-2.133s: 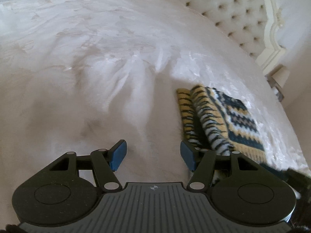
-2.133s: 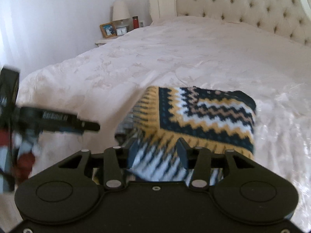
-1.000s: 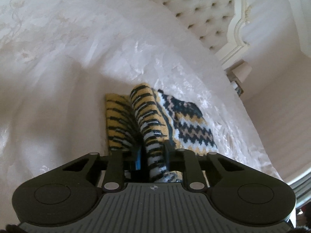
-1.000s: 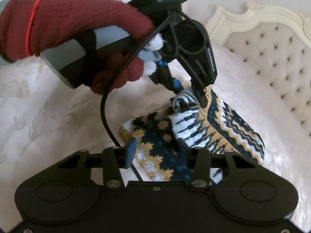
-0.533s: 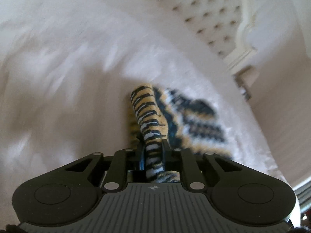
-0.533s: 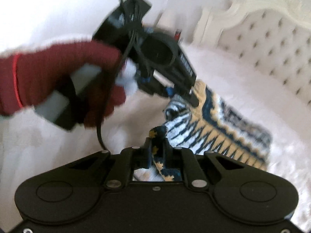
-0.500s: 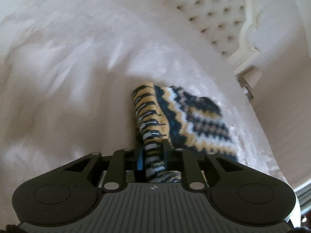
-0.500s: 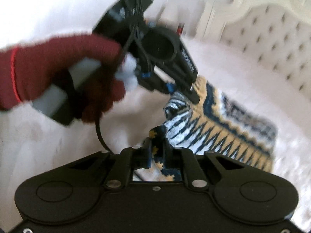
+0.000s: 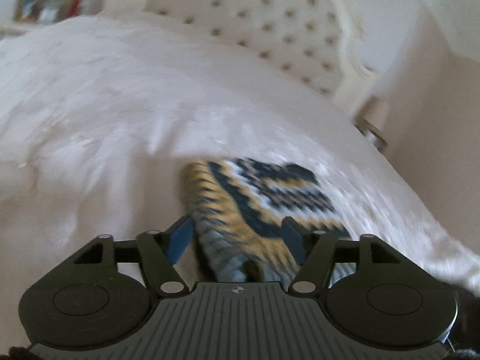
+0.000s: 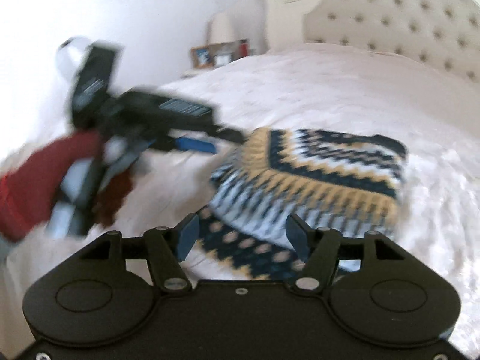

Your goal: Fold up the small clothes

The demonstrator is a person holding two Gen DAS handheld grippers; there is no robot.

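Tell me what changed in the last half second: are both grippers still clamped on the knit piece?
No. Both have let go: the left gripper and right gripper were each shut on a fold of the patterned knit garment and now stand open, drawn back from it. The garment has dropped folded onto the white bedspread. The bed and headboard are unchanged.

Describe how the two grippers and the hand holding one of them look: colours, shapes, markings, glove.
Both grippers are matte black. The right gripper has two round discs on its body, silver pivot screws and blue finger pads. The left gripper looks alike, with a ribbed grey plate bearing a small crosshair mark; from the right wrist camera its side shows blurred white lettering. The left hand wears a dark red knitted glove.
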